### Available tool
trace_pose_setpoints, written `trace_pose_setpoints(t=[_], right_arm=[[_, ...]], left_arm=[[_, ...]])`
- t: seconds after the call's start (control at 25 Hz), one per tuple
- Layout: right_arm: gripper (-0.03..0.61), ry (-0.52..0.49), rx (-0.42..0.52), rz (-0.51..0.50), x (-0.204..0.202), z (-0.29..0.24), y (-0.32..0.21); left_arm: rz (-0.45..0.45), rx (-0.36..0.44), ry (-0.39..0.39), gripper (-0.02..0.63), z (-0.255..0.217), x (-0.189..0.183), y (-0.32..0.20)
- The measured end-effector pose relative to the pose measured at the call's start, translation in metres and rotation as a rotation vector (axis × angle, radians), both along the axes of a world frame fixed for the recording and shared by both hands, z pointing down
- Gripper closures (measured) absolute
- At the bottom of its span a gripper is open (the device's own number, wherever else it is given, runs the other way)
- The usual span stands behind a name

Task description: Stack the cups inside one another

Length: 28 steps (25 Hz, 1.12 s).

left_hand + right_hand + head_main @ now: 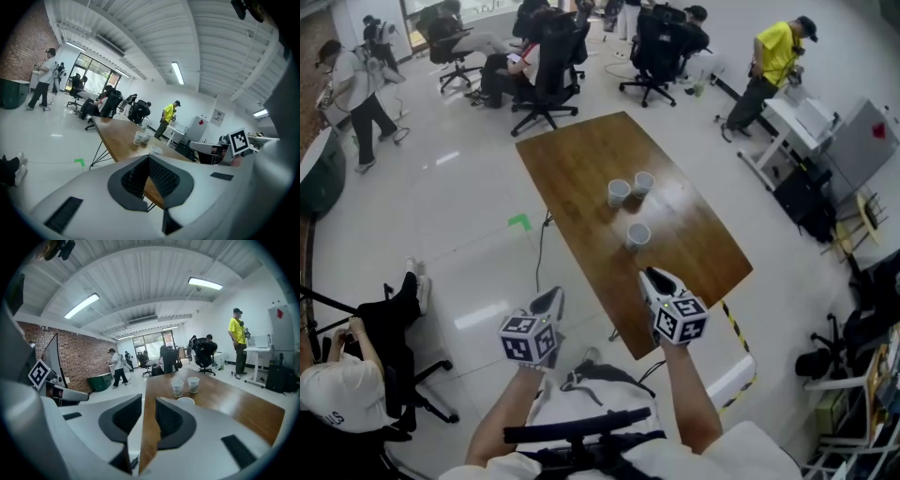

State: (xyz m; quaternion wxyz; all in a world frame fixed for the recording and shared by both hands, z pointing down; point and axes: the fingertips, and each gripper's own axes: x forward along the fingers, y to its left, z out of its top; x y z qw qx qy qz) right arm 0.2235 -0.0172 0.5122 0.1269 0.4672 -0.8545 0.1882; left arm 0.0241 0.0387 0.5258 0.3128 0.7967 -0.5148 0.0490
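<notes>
Two handheld claws reach in from the bottom of the head view. The right claw (654,279) is partly open, with a clear gap between its jaws and nothing in it. The left claw (550,300) has its jaws together at the tips and holds nothing. It hangs over the floor beside the table, at about 9 o'clock from the right claw.

On the brown wooden table (581,155) stand three white paper cups, all upright and all separate. The nearest cup (637,235) sits at about 12 o'clock from the right claw, near it but not touched. Farther on, at about 12 o'clock from that cup, the left far cup (619,192) and the right far cup (644,184) stand just beside each other.

Judging by this layout, the stacking has not begun. No cup sits inside another and neither claw grips one. Two nestings remain: one cup into a second, then that pair joined with the third.
</notes>
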Motion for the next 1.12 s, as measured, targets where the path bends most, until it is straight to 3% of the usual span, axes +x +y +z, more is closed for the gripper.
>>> trace_pose_setpoints(t=[0.28,0.76,1.12], right_arm=[[0.402,0.202,-0.002,-0.114,0.016,0.024,-0.042],[0.388,0.309,-0.028,-0.205,0.014,0.063,-0.104],[0.392,0.447,-0.101,-0.284,0.0,0.105,-0.127]], left_arm=[[0.013,-0.018,0.002,0.617,0.007,0.031,-0.031],[-0.009,-0.069,-0.01,0.617,0.024,0.048,-0.047],[-0.013,-0.088,0.016,0.617,0.029,0.046,-0.059]])
